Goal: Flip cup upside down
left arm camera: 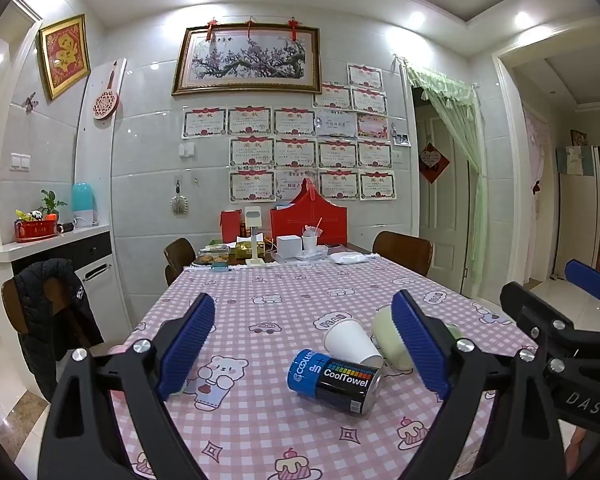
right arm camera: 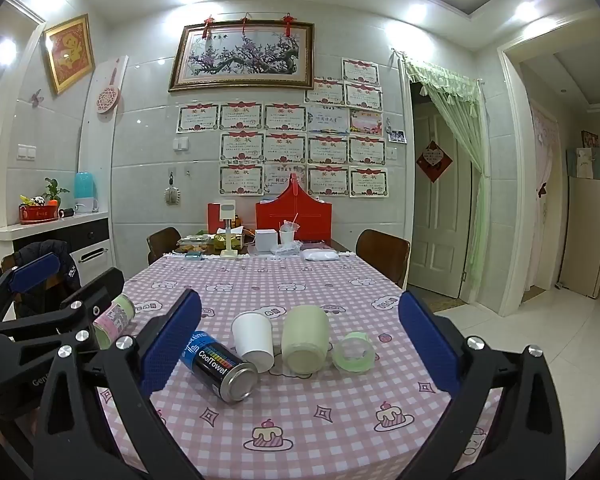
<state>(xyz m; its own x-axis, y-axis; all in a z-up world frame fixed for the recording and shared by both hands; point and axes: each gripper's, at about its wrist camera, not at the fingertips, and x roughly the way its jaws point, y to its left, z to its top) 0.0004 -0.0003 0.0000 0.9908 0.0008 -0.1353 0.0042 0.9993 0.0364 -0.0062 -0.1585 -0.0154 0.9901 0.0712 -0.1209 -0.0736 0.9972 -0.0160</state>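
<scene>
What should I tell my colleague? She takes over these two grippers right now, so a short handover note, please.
Left gripper: open, holding nothing, above the table.
Right gripper: open, holding nothing, facing the cups.
White paper cup: lying on its side between the CoolTowel can and the pale green cup, which also lies on its side.
Done: nothing gripped yet.
Left: grasp a cup, stand it mouth down, release.

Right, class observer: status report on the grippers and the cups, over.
Left gripper, right gripper open, empty. White paper cup on its side. CoolTowel can touching it.
</scene>
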